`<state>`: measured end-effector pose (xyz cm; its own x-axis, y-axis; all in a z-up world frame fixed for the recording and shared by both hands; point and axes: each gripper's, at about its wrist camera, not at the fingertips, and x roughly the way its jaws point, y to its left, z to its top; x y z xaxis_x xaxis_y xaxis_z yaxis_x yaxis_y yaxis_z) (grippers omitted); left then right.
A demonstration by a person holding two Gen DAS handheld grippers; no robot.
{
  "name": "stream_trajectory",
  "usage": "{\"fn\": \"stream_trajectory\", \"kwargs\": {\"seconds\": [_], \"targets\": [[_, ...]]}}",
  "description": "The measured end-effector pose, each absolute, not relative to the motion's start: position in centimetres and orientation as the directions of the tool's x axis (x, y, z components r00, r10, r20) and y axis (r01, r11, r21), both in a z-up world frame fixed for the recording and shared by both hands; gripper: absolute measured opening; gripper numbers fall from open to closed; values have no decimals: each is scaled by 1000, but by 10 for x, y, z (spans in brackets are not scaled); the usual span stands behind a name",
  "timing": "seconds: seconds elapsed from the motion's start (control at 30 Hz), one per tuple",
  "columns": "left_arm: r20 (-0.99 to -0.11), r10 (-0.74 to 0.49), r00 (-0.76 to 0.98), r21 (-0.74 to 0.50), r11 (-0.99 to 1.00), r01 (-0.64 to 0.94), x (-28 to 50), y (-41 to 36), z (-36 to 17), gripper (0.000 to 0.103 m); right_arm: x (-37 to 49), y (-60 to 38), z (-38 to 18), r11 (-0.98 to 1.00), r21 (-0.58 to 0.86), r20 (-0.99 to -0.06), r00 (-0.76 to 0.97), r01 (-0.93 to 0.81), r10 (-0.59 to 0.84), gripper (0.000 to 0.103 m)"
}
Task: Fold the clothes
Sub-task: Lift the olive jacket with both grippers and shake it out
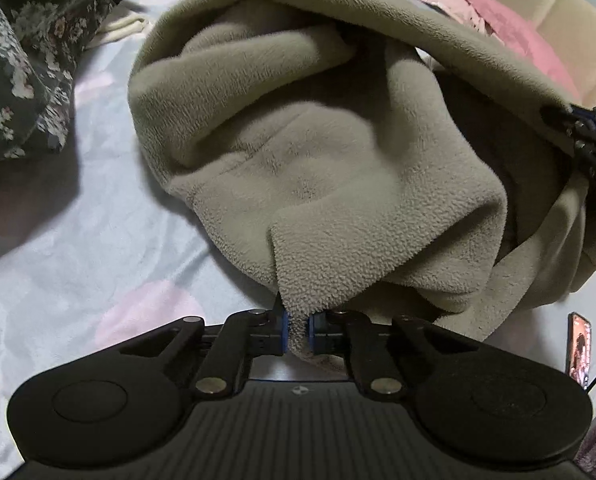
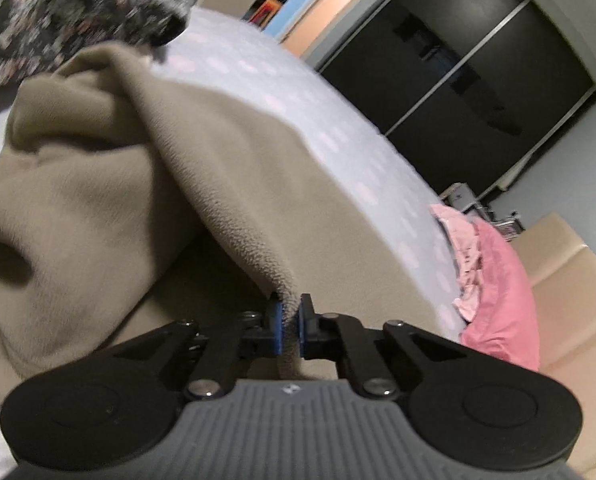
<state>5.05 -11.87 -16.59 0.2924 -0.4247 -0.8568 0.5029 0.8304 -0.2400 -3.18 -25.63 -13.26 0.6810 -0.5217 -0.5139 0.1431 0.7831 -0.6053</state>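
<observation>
Pinching the fleece at 2 edges: your left gripper and right gripper each clamp a fold. Fleece lies bunched on the bedsheet.

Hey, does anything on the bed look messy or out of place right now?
Mostly the beige fleece: it is bunched in a rumpled heap on the bedsheet, not flat, with the left gripper and right gripper each pinching an edge. A dark floral garment lies crumpled nearby. Nothing looks spilled or damaged.

The dark floral fabric is motion-blurred, and the phone is cut off by the fisheye rim.
</observation>
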Motion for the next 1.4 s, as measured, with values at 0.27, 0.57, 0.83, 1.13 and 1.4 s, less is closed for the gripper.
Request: {"fn": "stream_trajectory", "kwargs": {"seconds": [0.27,0.57,0.83,1.13,1.4], "targets": [[-810,-458,365,-249,834,493,64,-99,-118,5,-42,-265,-73,715,-612,-345,699,338,-626,6],[-652,-509,562,-230,839,493,89,-59,13,5,-64,-288,64,598,-608,-152,662,523,-734,5],[-368,-604,707,-212,795,568,66,-35,177,4,-117,-259,204,429,-621,150,637,656,-756,5],[-49,-682,730,-124,729,673,-14,-12,319,4,-208,-229,328,234,-486,427,462,842,-777,5],[-139,-705,695,-59,707,705,-4,-63,305,4,-231,-269,311,230,-479,317,411,847,-855,6]]}}
